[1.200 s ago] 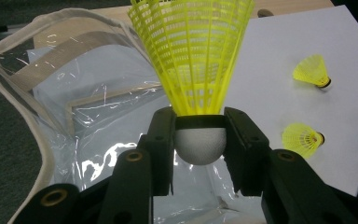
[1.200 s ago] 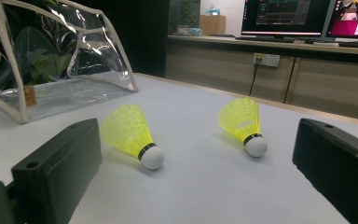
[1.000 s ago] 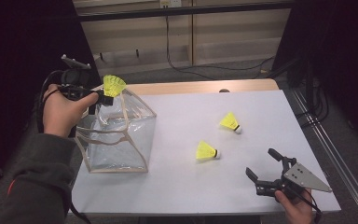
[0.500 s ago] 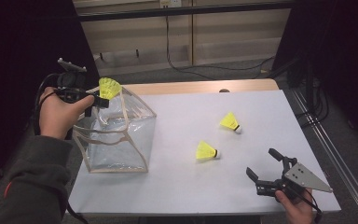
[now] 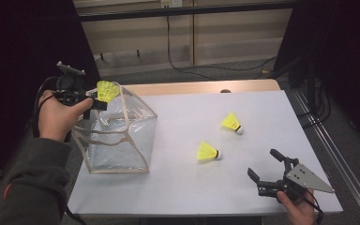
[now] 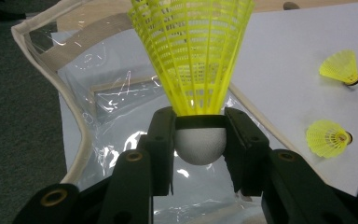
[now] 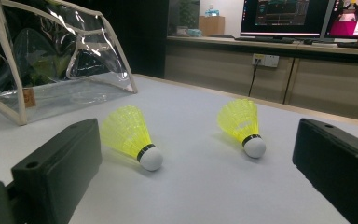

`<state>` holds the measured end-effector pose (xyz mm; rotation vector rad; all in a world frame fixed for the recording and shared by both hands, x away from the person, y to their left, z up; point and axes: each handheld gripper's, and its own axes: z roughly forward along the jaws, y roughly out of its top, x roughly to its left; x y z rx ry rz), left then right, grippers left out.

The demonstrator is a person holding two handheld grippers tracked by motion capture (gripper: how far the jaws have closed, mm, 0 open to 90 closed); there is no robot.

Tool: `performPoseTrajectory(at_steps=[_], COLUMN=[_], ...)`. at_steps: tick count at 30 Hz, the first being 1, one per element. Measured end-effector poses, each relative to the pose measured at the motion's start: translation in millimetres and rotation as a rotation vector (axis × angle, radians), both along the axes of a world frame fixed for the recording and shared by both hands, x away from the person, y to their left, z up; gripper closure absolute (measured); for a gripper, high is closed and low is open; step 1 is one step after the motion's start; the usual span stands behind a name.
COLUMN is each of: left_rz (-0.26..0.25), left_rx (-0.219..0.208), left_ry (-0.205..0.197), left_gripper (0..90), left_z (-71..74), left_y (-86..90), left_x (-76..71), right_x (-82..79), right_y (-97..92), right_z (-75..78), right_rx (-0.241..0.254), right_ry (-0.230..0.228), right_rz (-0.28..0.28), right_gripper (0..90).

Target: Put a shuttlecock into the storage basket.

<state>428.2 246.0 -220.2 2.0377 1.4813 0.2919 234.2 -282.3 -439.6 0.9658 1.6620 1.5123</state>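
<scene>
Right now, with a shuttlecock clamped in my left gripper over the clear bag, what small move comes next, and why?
Probably lower the left gripper a little into the clear bag and then open it. Its jaws clamp the yellow shuttlecock by its white cork, over the bag's open mouth. Two more shuttlecocks lie on the table near the open right gripper.

Grey sleeve (image 5: 33,178) (orange mark), black grippers, grey plate (image 5: 307,178)

Our left gripper (image 5: 95,99) raised at far left, jaws clamped; our right gripper (image 5: 268,169) low near front right, jaws spread wide.
</scene>
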Motion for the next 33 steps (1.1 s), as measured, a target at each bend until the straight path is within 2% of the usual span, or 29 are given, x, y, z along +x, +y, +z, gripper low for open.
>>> performPoseTrajectory(at_steps=[15,33], left_rz=[0.023,0.027], left_rx=[0.012,0.019], left_ry=[0.009,0.022], left_gripper=[64.9,64.8], left_z=[-9.3,-20.2], left_y=[6.6,7.4], left_x=[0.2,1.0], right_x=[0.1,-0.1], right_y=[-0.8,-1.1], right_z=[0.5,0.9], right_rx=[0.0,0.001], right_ry=[-0.004,-0.005], right_rz=[-0.001,-0.003], right_gripper=[1.0,0.9])
